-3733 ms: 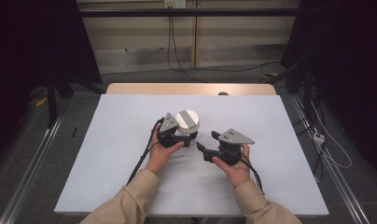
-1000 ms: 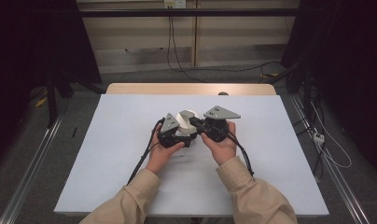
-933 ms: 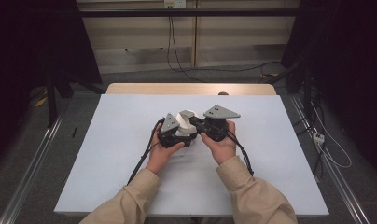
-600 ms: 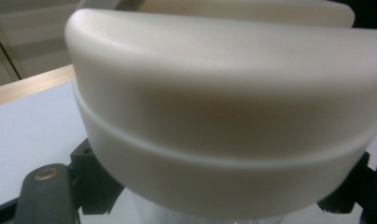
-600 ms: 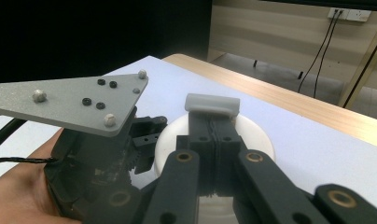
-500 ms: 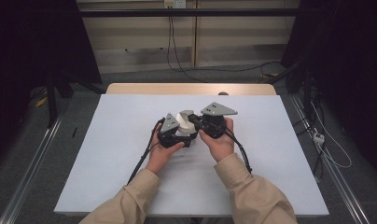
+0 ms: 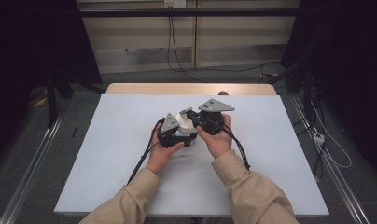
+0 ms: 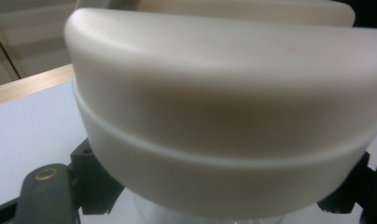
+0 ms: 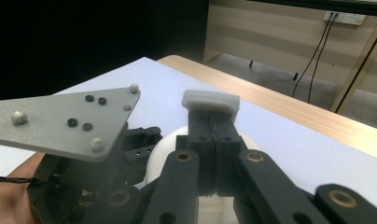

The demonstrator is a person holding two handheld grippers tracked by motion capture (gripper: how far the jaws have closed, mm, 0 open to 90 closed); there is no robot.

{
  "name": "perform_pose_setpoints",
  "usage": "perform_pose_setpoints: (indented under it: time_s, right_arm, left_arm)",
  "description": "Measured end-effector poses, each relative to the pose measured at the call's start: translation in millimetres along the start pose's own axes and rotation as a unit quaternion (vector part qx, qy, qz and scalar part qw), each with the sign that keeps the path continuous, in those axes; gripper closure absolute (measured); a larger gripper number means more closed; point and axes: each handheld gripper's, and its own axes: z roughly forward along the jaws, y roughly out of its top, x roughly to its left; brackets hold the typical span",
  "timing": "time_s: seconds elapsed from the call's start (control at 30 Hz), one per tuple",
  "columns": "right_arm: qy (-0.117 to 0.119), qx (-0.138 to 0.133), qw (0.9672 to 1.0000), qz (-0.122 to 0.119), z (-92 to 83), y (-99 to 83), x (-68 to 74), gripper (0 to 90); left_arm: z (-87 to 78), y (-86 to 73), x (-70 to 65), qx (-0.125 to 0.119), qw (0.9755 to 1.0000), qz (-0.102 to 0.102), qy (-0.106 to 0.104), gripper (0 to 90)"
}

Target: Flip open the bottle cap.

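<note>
Cream-white round plastic jar with a lid (image 7: 184, 122), held above the middle of the white-topped bench (image 7: 107, 154). The left tool (image 7: 178, 133) grips the jar's clear lower part, just below the lid. The right tool (image 7: 191, 114), just right of the jar, has its jaws pressed flat together over the lid, holding nothing.

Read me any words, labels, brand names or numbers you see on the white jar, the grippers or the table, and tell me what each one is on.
No readable text anywhere.
White jar: plain, no label or print.
Left gripper and right gripper: bare screws and plates, no markings.
Table: blank surface.
</note>
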Motion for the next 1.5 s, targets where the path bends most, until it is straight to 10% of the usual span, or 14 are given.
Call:
perform_pose_setpoints:
  time_s: [1.5]
  right_arm:
    - [-0.016,0.004,0.9998,-0.007,25.2,8.9,-6.6,89.7]
  left_arm:
    - [-0.3,0.4,1.0,0.003,1.0000,0.004,0.004,18.6]
